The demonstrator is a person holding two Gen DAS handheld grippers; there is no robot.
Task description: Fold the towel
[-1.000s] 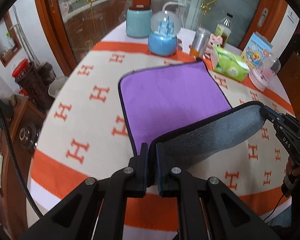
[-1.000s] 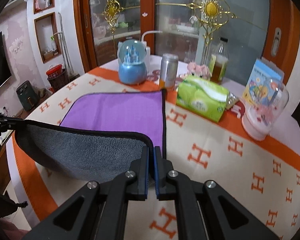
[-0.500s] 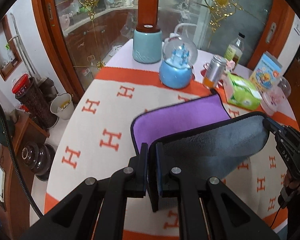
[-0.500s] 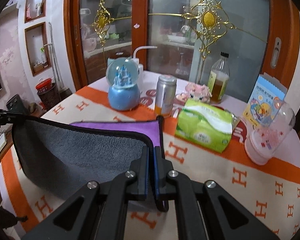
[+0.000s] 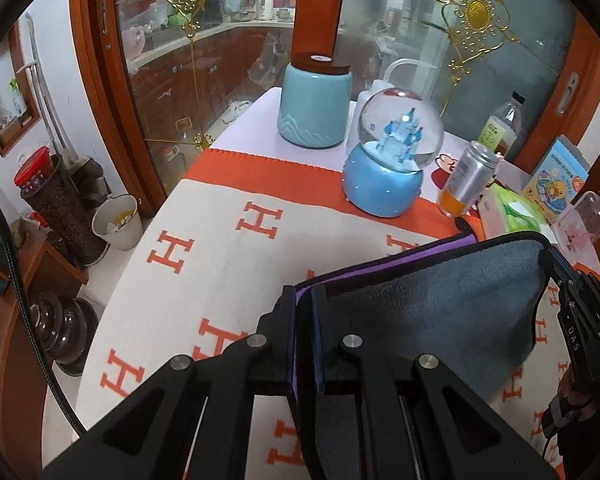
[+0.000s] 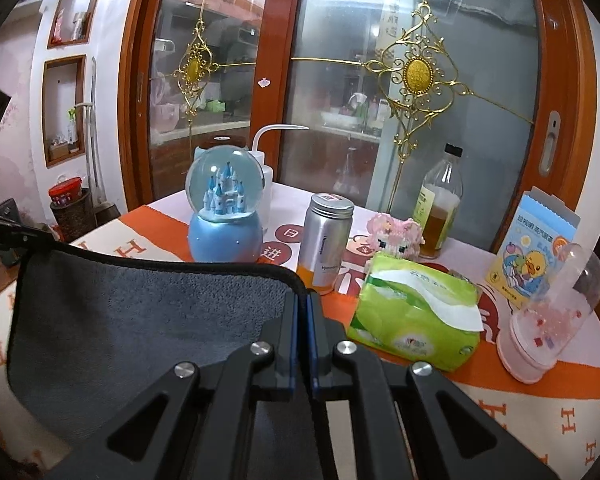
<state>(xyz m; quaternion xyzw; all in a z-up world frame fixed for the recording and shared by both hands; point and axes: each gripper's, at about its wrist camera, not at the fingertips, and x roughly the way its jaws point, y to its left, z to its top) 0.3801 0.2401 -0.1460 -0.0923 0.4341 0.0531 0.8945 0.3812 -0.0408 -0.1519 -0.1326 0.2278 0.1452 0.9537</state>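
Observation:
The towel [image 5: 440,304] is purple on one side and grey on the other, with a dark hem. Its near edge is folded over, grey side up, and only a thin purple strip [image 5: 440,246] shows at the far edge. My left gripper [image 5: 305,292] is shut on the towel's left corner. My right gripper [image 6: 303,300] is shut on the right corner; it also shows in the left wrist view [image 5: 552,258]. The grey towel [image 6: 132,320] hangs stretched between the two grippers above the table, and the left gripper [image 6: 40,238] shows at the towel's far corner.
The table carries an orange and cream H-pattern cloth [image 5: 220,248]. Just beyond the towel stand a blue snow globe [image 6: 224,216], a silver can [image 6: 326,248], a green tissue pack [image 6: 416,312], a bottle [image 6: 440,208], a pink dome [image 6: 552,312] and a teal jar [image 5: 314,104].
Both grippers have carried the towel's near edge up and forward over the rest. The purple side, wide open before, is now almost covered by the grey side.

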